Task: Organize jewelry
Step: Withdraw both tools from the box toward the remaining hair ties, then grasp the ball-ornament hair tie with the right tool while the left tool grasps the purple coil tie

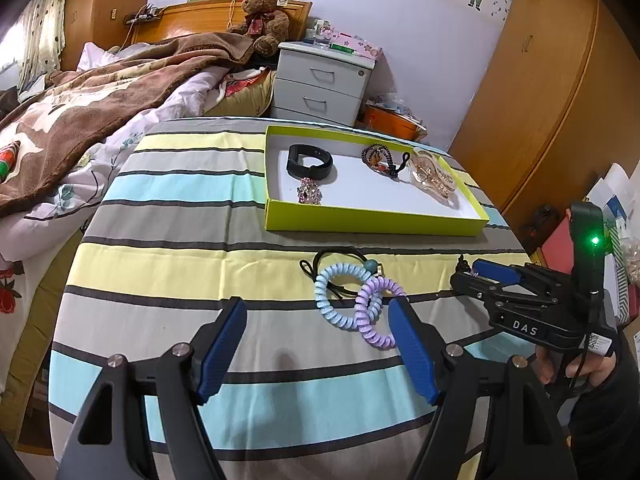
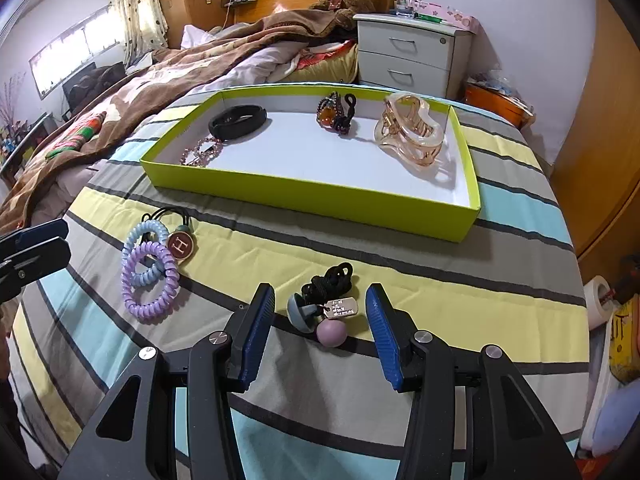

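Observation:
A lime-green tray (image 1: 372,222) (image 2: 312,196) on the striped cloth holds a black band (image 1: 308,161), a pink rhinestone piece (image 1: 308,192), a dark beaded bracelet (image 1: 378,158) and a gold hair claw (image 2: 412,132). In front of it lie a blue coil hair tie (image 1: 332,292), a purple one (image 1: 374,316) and a black tie with a round "H" charm (image 2: 181,245). My left gripper (image 1: 316,308) is open, and the coils sit just ahead of its right finger. My right gripper (image 2: 320,294) is open around a black cord tie with balls and a tag (image 2: 324,308), pads clear of it.
The cloth-covered table (image 1: 200,272) drops off at its left and near edges. A bed with a brown blanket (image 1: 100,92) lies to the left, and a white nightstand (image 1: 320,80) stands behind. Wooden wardrobes (image 1: 540,100) are on the right. A gloved hand (image 1: 580,368) holds the right gripper.

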The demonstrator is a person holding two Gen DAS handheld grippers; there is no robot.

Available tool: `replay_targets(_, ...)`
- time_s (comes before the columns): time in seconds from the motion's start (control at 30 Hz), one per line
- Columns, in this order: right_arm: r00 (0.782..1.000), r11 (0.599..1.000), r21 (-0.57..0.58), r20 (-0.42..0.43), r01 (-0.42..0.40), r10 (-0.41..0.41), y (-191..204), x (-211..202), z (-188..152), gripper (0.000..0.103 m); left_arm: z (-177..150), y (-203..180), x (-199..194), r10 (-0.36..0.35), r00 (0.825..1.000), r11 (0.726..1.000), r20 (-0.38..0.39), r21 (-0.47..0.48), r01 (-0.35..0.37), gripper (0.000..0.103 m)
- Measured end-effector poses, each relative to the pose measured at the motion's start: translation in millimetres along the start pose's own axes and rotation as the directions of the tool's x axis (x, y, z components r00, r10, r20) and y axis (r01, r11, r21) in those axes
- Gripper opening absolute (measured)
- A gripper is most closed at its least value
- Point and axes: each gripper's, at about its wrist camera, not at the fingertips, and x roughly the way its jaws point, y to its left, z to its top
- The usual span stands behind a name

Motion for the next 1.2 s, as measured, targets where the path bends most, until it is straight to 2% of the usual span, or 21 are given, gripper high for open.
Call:
replay_targets(0.17,0.999,0.999,-0.02,-0.008,0.039,-0.039,3.0,3.3,-3.0,0.048,-2.8,1.5,2.2,0.002,1.0,1.0,-0.009,-0.002,-0.002,0.076)
replay_targets(0.4,0.999,0.998,-0.026,0.002,0.052,-0.052,1.2,0.7,-6.5,0.048,-3.9,-3.7,7.4,-0.008,1.0,1.0,-0.028,0.01,0.008,0.076)
replay_targets(0.5,0.998,0.998,-0.019,0.007,0.06,-0.06,-1.0,-1.5,-8.0,0.035,-4.0,-6.8,10.2,-0.008,0.999,1.0,-0.039,0.017,0.009,0.076)
replay_targets(0.83,0.999,0.999,0.012,0.021,0.032,-0.033,-13.0,-10.0,-14.1,0.033,-3.5,-18.7,21.0,-0.014,0.998,0.998,-0.067,0.054,0.017,0.076)
replay_targets(1.1,0.998,0.999,0.04,0.054,0.012,-0.014,-21.6,-28.6,-23.5,0.033,-0.9,-29.0,34.2,0.04,0.996,0.992,-0.08,0.12,-0.03,0.076)
replay_targets(1.2,0.998,0.999,0.045,0.065,0.0,-0.003,-20.3,-34.0,-27.1,0.033,1.7,-34.0,38.9,0.054,0.996,0.989,-0.076,0.144,-0.042,0.069)
